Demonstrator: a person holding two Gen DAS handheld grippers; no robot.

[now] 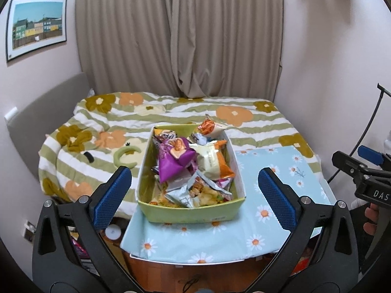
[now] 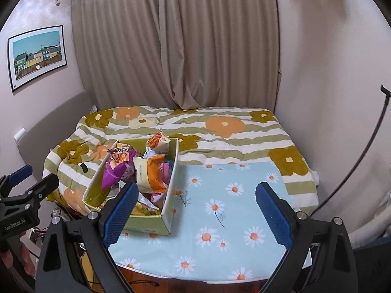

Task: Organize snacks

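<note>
We see a rectangular pale-green cardboard box [image 1: 193, 213] sitting on the left part of a smooth light-blue cloth printed with daisies [image 1: 266, 217], which covers a small table set against a bed with a quilted, striped flower-pattern cover [image 1: 171, 114]. The box is heaped with crinkled foil snack packets, among them a glossy purple pouch [image 1: 174, 161] and a cream-and-orange bag [image 1: 212, 162]. Our left gripper [image 1: 195, 195] and right gripper [image 2: 195, 210] both hang above the table's near edge, their textured blue pads spread wide and holding nothing.
</note>
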